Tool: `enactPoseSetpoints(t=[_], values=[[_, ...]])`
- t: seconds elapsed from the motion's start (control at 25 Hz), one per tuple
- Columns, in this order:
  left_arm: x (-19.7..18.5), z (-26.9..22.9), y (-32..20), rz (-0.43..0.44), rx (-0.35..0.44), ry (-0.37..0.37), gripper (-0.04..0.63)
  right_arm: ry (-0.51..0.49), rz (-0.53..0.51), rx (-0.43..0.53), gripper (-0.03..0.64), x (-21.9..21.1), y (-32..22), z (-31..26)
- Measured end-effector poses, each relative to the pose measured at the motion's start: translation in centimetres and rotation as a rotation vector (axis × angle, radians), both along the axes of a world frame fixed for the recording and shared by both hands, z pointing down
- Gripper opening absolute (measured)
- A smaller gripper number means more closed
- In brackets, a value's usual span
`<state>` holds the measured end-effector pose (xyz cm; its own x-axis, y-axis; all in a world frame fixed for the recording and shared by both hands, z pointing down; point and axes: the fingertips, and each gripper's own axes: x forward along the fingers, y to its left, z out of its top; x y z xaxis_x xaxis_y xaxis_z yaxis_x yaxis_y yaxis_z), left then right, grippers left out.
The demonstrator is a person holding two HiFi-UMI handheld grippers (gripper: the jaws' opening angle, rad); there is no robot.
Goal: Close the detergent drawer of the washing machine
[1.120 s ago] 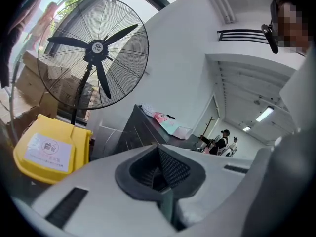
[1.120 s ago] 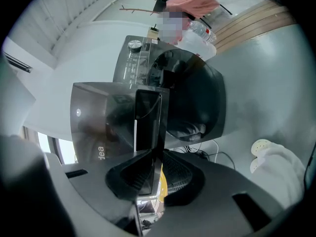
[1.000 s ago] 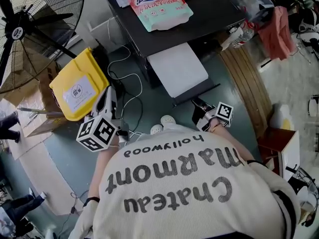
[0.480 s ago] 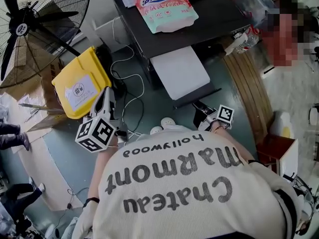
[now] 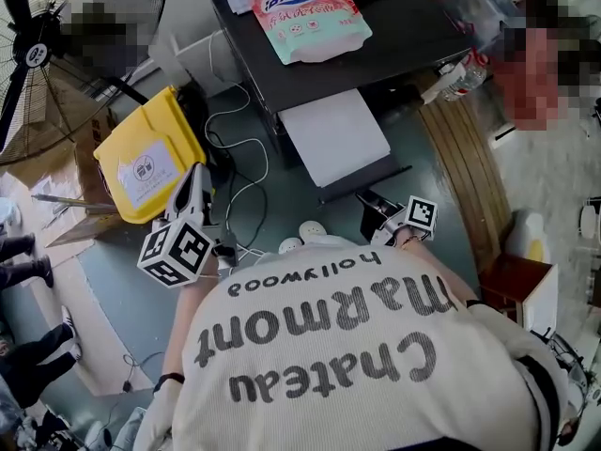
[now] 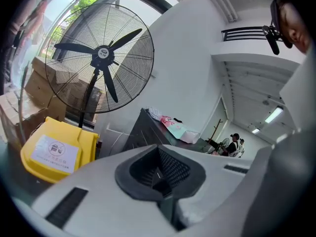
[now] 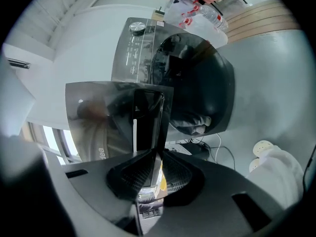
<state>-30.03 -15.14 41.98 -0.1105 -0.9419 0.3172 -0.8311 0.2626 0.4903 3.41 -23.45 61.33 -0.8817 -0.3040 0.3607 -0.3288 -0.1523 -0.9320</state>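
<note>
The black washing machine (image 5: pixel 394 36) stands at the top of the head view with its detergent drawer (image 5: pixel 336 144) pulled out towards me, pale on top. My right gripper (image 5: pixel 368 202) is at the drawer's near edge. In the right gripper view the drawer's glossy dark front panel (image 7: pixel 148 115) runs edge-on between the jaws, and my right gripper (image 7: pixel 154 158) is shut on it. My left gripper (image 5: pixel 197 175) hangs off to the left by the yellow bin (image 5: pixel 150 163), away from the machine. In its own view my left gripper (image 6: pixel 159 171) is shut with nothing in it.
A pink detergent bag (image 5: pixel 315 7) lies on top of the machine. A large floor fan (image 6: pixel 101 53) and cardboard boxes stand behind the yellow bin (image 6: pixel 54 149). White cables (image 5: pixel 239 158) trail over the floor. Wooden planks (image 5: pixel 460 148) and bottles (image 5: pixel 458 64) are to the right.
The head view has drifted a little. Both grippers and the drawer keep their places.
</note>
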Motion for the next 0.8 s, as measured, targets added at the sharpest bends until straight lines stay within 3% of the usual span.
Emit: enactPoseSetpoints(t=[0.8], values=[[-0.4,-0.3,2.1,-0.093,-0.008,-0.019,0.008,-0.016,-0.065,0.001,0.08,-1.5,-1.3,0.3]])
